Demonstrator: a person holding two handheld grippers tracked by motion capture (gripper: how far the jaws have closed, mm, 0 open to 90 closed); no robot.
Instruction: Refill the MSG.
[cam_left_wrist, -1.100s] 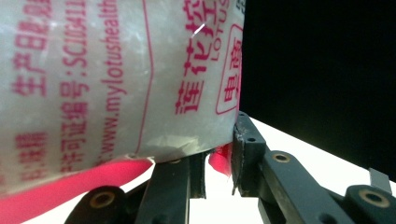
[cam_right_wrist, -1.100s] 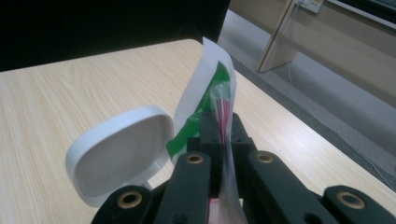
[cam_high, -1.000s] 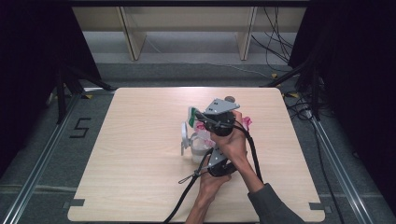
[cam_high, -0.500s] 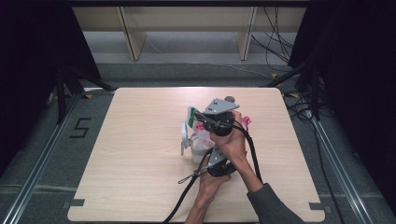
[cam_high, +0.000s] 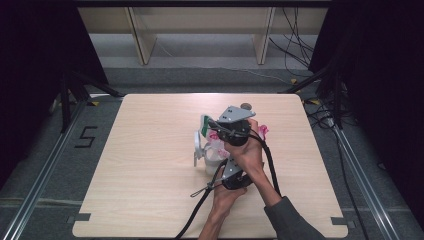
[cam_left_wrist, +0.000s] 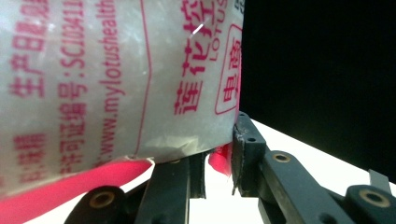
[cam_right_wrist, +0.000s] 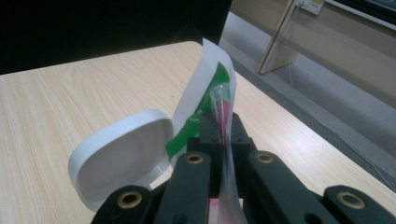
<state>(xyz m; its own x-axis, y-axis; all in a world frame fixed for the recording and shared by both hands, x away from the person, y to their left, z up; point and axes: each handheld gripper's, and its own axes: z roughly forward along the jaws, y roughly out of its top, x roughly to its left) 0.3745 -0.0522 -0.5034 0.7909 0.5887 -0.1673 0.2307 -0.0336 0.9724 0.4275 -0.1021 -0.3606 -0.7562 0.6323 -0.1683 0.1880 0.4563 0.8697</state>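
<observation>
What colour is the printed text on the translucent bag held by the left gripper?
Red-pink, on the bag; the left gripper view shows it best.

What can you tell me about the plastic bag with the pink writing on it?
The plastic bag is cloudy see-through film printed with pink Chinese characters, "LOTUS" and a web address, with a solid pink band along its bottom edge. Both grippers pinch it: the left gripper clamps its lower edge, the right gripper squeezes a thin fold. It hangs above the wooden table, beside a white lid.
</observation>
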